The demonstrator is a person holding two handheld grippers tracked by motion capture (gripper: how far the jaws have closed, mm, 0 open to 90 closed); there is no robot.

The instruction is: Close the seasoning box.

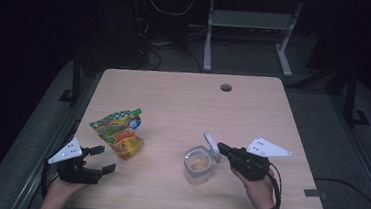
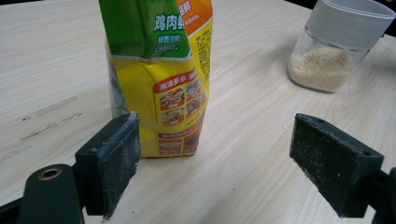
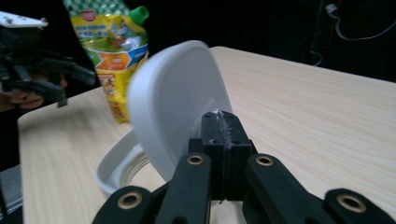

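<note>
Two tools work over a pale wooden desk (image 1: 184, 99). At the left, the left tool (image 1: 103, 159) rests near the desk's front left corner with its jaws spread wide and nothing between them; in the left gripper view they frame bare wood, the pouch standing just beyond the left jaw. That yellow and green pouch (image 1: 120, 131), a green cap at its top, stands upright left of centre, apart from the tool. Further right, near the middle of the front half, stands a clear jar (image 1: 198, 165) with a grey collar and a layer of pale grains in its bottom. Its white flip lid (image 1: 212, 143) stands tilted up at the jar's right rim. The right tool (image 1: 219, 147) has its jaws pressed together on the lid's edge, the pads meeting tightly in the right gripper view.
</note>
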